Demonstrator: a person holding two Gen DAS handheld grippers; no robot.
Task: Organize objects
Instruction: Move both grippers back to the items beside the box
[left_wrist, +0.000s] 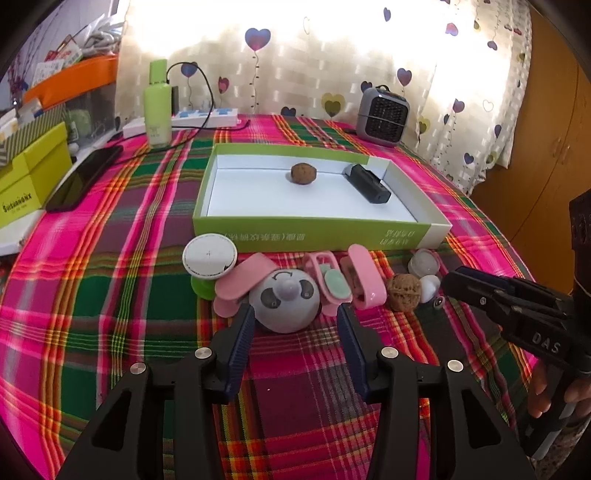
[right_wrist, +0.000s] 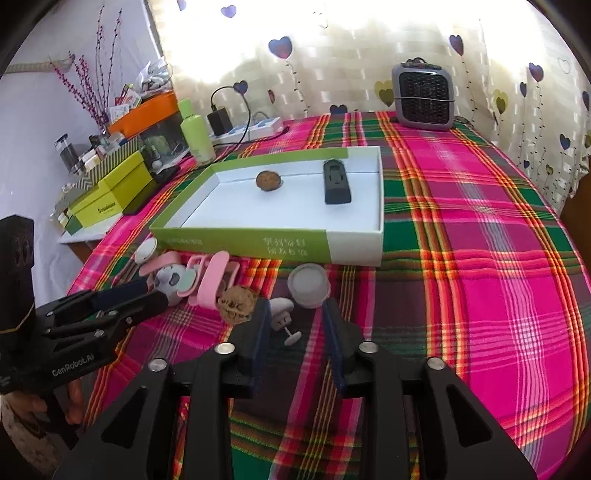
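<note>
Left claw open around the grey panda toy, green box beyond

cloth: pink-green plaid | tray: green-white | walnut: brown | curtain: heart-patterned

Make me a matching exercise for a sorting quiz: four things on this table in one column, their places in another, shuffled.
Things:
1. black case
2. green bottle
3. panda toy
4. grey heater

Places:
A. far edge, by the curtain
B. inside the box
C. beside the power strip
D. on the cloth, before the left gripper

Pairs: 1-B, 2-C, 3-D, 4-A
</note>
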